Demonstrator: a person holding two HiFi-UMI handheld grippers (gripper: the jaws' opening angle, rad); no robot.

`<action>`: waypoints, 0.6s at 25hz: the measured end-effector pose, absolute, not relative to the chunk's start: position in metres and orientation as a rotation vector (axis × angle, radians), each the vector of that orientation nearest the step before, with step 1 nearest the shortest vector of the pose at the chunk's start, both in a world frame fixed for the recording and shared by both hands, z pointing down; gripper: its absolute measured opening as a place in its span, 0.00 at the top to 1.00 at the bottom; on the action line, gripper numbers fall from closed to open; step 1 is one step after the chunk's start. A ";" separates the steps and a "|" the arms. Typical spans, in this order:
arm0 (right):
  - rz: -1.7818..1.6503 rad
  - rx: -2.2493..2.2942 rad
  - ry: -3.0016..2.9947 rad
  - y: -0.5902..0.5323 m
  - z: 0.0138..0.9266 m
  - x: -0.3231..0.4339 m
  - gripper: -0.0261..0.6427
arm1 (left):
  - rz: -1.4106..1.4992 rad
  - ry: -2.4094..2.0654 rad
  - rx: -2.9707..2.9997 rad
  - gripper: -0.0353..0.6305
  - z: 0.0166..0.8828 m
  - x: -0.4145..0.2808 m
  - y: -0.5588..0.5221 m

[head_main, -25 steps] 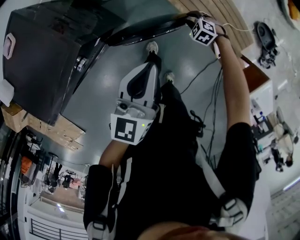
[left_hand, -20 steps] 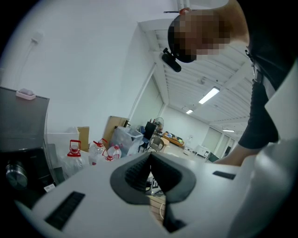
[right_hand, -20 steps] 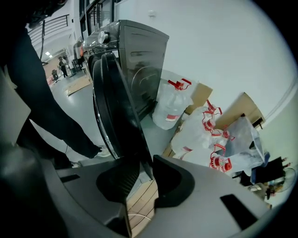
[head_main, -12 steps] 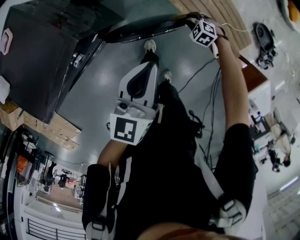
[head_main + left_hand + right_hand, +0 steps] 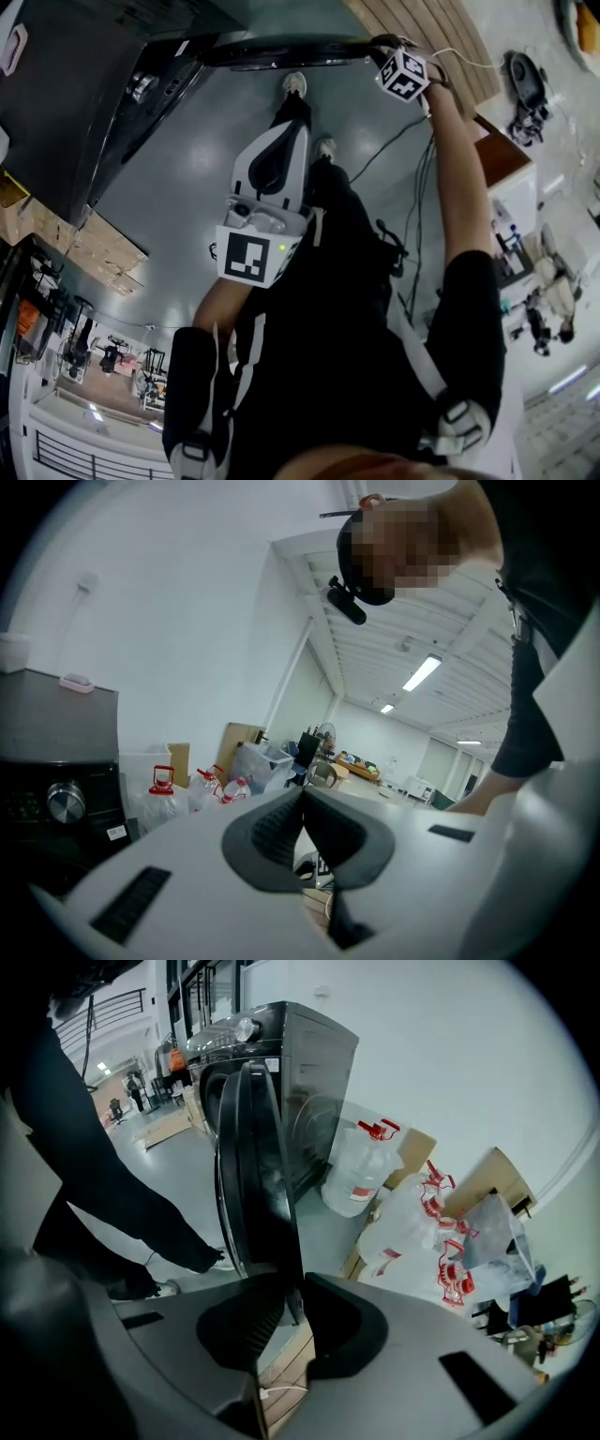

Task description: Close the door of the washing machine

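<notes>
The black washing machine (image 5: pixel 66 84) stands at the top left of the head view, with its round door (image 5: pixel 281 52) swung out across the top. My right gripper (image 5: pixel 375 42) is at the door's free edge. In the right gripper view the door (image 5: pixel 253 1166) runs down between the jaws of the right gripper (image 5: pixel 298 1288), which are closing on its rim. My left gripper (image 5: pixel 286 131) hangs in front of the person's body, away from the machine. In the left gripper view the left gripper (image 5: pixel 302 794) is shut on nothing, and the machine (image 5: pixel 56 752) shows at the left.
Water jugs (image 5: pixel 361 1171) and plastic bags (image 5: pixel 422 1222) stand beside the machine. Cardboard boxes (image 5: pixel 103 253) lie at the left. A cable (image 5: pixel 394 150) runs over the grey floor, and the person's feet (image 5: pixel 295 86) stand below the door. A wooden panel (image 5: pixel 441 37) is at the top right.
The door has swung round with my right gripper at its edge and now lies flatter across the top of the head view. The machine has slid toward the left edge.
</notes>
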State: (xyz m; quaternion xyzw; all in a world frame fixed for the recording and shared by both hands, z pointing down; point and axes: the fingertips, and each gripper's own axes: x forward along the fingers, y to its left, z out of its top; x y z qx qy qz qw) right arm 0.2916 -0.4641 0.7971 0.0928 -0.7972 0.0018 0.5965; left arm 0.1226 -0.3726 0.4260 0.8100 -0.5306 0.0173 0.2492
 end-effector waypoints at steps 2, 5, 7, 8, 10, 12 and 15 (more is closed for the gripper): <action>0.008 0.224 -1.849 -0.447 0.798 0.294 0.87 | 0.043 -1.461 2.201 0.94 0.425 0.128 -0.357; 0.033 0.250 -1.860 -0.421 0.798 0.295 0.87 | 0.027 -1.492 2.195 0.94 0.422 0.134 -0.331; 0.042 0.265 -1.869 -0.403 0.798 0.296 0.87 | 0.016 -1.523 2.191 0.94 0.421 0.137 -0.312; 0.045 0.268 -1.874 -0.393 0.798 0.296 0.87 | 0.012 -1.538 2.187 0.94 0.420 0.138 -0.301; 0.056 0.273 -1.886 -0.373 0.800 0.296 0.87 | 0.004 -1.566 2.176 0.94 0.420 0.140 -0.279; 0.073 0.281 -1.902 -0.353 0.801 0.295 0.88 | -0.006 -1.597 2.167 0.94 0.419 0.143 -0.255; 0.094 0.301 -1.928 -0.323 0.799 0.293 0.88 | -0.017 -1.646 2.150 0.94 0.420 0.147 -0.217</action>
